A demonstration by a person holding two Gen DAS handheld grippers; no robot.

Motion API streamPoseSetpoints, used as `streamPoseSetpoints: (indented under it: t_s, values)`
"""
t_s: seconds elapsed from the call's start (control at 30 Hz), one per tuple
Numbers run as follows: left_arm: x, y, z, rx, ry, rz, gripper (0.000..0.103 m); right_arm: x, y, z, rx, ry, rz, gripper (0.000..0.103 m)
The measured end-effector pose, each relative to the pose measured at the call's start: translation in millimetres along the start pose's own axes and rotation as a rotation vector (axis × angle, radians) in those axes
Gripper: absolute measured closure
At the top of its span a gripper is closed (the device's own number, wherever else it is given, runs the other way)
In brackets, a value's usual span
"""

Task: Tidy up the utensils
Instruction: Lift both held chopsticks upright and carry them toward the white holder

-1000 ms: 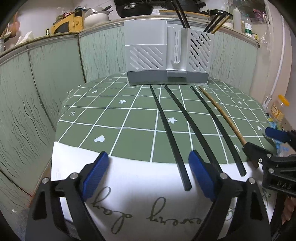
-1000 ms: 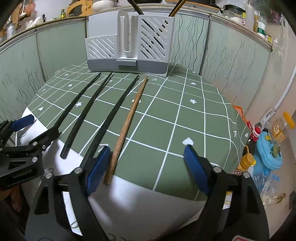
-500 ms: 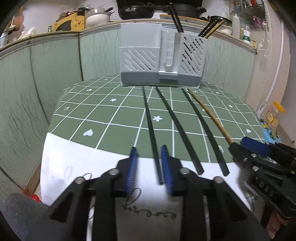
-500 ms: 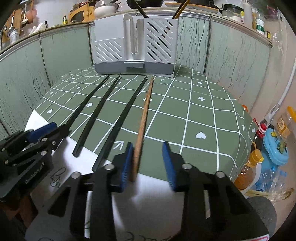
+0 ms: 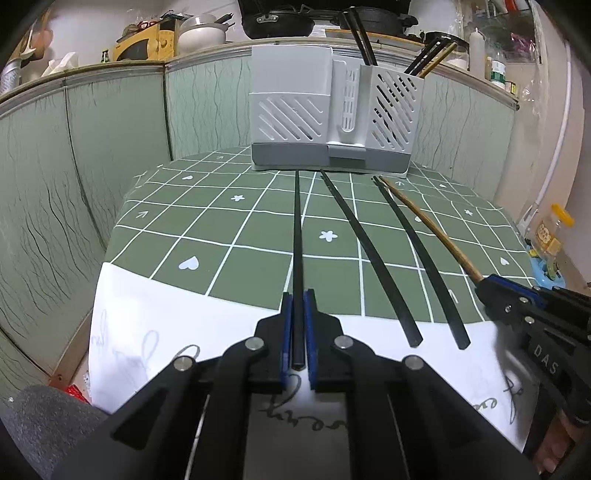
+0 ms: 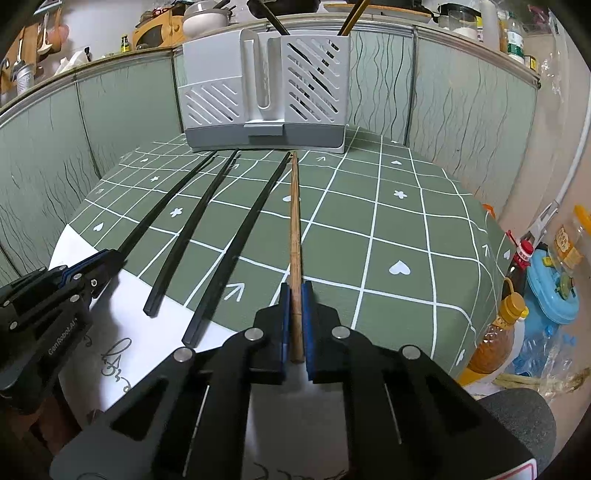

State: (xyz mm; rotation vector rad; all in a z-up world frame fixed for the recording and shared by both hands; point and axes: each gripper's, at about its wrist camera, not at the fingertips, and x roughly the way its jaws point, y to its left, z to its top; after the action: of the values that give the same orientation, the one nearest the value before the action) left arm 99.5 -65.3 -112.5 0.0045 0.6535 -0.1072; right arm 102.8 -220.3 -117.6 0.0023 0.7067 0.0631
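Several chopsticks lie side by side on the green checked tablecloth (image 5: pixel 258 236), pointing at a grey utensil holder (image 5: pixel 332 122) at the far edge. My left gripper (image 5: pixel 298 295) is shut on the near end of the leftmost black chopstick (image 5: pixel 297 236). My right gripper (image 6: pixel 295 290) is shut on the near end of the brown wooden chopstick (image 6: pixel 294 221). Two more black chopsticks (image 5: pixel 365 251) (image 5: pixel 417 251) rest between them. The holder (image 6: pixel 266 96) has several chopsticks standing in its right compartment. In the right wrist view the left gripper (image 6: pixel 107 254) appears at far left.
A white cloth with writing (image 5: pixel 177 325) covers the near table edge. Pale green panels (image 5: pixel 92 147) wall the table at left and behind. Bottles and a blue container (image 6: pixel 550 295) stand on the floor to the right. Pots and jars (image 5: pixel 280 22) line the ledge behind.
Both grippers went from wide open to shut, the left closing on the leftmost black chopstick and the right on the wooden chopstick. Neither hand shifted noticeably.
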Motion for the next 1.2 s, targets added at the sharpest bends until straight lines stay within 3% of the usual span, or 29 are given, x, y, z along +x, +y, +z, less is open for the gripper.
streamPoseSetpoints:
  t_s: [0.53, 1.2]
  values:
    - [-19.7, 10.4, 15.6, 0.013, -0.001, -0.024, 0.095, -26.2, -6.6, 12.4, 0.006, -0.015, 0.024, 0.097]
    - [-63.1, 19.9, 69.8, 0.046, -0.050, -0.061, 0.095, -77.3, -21.4, 57.8, -0.035, -0.085, 0.047, 0.097]
